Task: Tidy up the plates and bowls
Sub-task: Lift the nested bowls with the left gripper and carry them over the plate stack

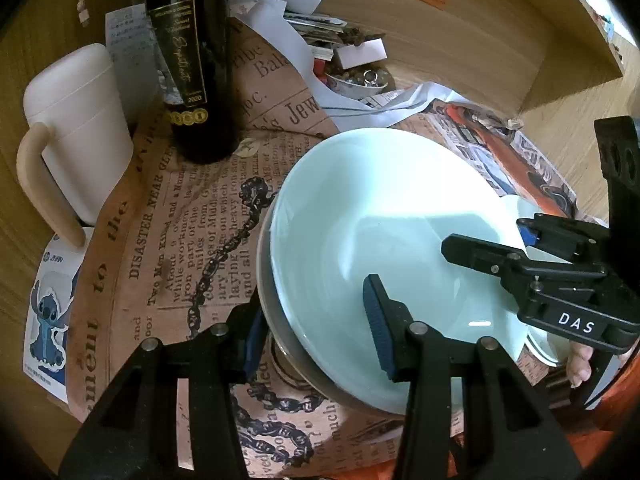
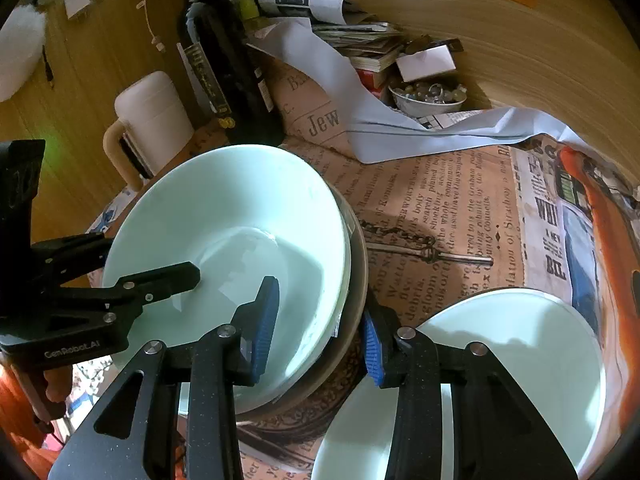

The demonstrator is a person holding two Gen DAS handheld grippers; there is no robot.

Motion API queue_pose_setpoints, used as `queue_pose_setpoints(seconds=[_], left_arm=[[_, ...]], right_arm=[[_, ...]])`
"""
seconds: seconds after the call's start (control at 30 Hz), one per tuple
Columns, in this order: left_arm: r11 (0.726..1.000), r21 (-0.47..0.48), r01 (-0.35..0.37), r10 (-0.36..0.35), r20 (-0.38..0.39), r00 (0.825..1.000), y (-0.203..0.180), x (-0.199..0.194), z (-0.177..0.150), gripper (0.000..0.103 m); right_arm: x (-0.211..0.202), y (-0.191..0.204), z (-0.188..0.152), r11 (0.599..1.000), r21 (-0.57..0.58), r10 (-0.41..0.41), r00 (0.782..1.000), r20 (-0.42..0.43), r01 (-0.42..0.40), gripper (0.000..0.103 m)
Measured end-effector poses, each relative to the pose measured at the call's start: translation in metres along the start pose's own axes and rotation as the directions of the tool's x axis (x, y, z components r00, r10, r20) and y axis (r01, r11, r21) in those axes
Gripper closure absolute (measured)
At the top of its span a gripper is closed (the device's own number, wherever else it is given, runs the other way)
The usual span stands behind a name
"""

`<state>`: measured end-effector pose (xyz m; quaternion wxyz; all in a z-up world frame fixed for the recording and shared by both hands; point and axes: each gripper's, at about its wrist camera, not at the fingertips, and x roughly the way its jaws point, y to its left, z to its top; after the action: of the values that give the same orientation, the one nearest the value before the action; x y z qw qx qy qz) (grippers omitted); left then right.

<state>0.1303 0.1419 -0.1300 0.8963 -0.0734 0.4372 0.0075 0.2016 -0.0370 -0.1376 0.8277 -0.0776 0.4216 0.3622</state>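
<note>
Two claws are on one stack. My left claw (image 1: pixel 316 332) is drawn narrow across the near-left rim of the green bowl (image 1: pixel 380 208), one pad inside the bowl and the other outside against the wall of the grey bowl (image 1: pixel 280 344) nested under it. As far as I can judge, the pads press on both sides, so I count that as a grip on the pair. My right claw (image 2: pixel 320 338) is drawn narrow the same way over the near-right rim, inner pad on the green wall, outer pad on the grey one.

So the stack sits straight ahead of both claws and between them, each claw taking an opposite side. Being round, it has no long axis to line up with; what matters is that both grips stay level with each other, or the top bowl will slide in the lower one.

Just right of the right claw, near me and close beside the stack, lies a pale plate (image 2: pixel 532 360). The right hand is the nearer one to it. Farther off on the left stand a wine bottle (image 1: pixel 192 80) and a white mug (image 1: pixel 80 120), all on the newspaper sheet (image 1: pixel 180 240) covering the desk (image 1: pixel 480 60).
</note>
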Motion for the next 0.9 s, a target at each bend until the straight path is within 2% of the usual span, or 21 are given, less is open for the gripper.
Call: queue_pose_setpoints(seconds=[0.17,0.4,0.6,0.9], left_arm=[[1.0,-0.012,0.012,-0.012,0.002,1.0,-0.001,-0.002,0.002,0.057],[0.999,-0.028,0.016,-0.014,0.057,0.998,-0.005,-0.014,0.01,0.057],[1.0,-0.011,0.009,-0.008,0.113,0.994,-0.011,-0.024,0.018,0.057],[1.0,0.017,0.02,-0.023,0.148,0.989,-0.025,-0.028,0.024,0.057]], right_arm=[[-0.007,0.001,0.002,1.0,-0.003,-0.02,0.999,0.036,0.02,0.068],[-0.012,0.0,0.004,1.0,0.006,-0.018,0.998,0.055,0.018,0.068],[-0.023,-0.003,0.005,1.0,0.013,-0.018,0.996,0.087,0.017,0.069],[-0.038,-0.012,0.001,0.999,0.036,-0.034,0.993,0.114,0.03,0.071]])
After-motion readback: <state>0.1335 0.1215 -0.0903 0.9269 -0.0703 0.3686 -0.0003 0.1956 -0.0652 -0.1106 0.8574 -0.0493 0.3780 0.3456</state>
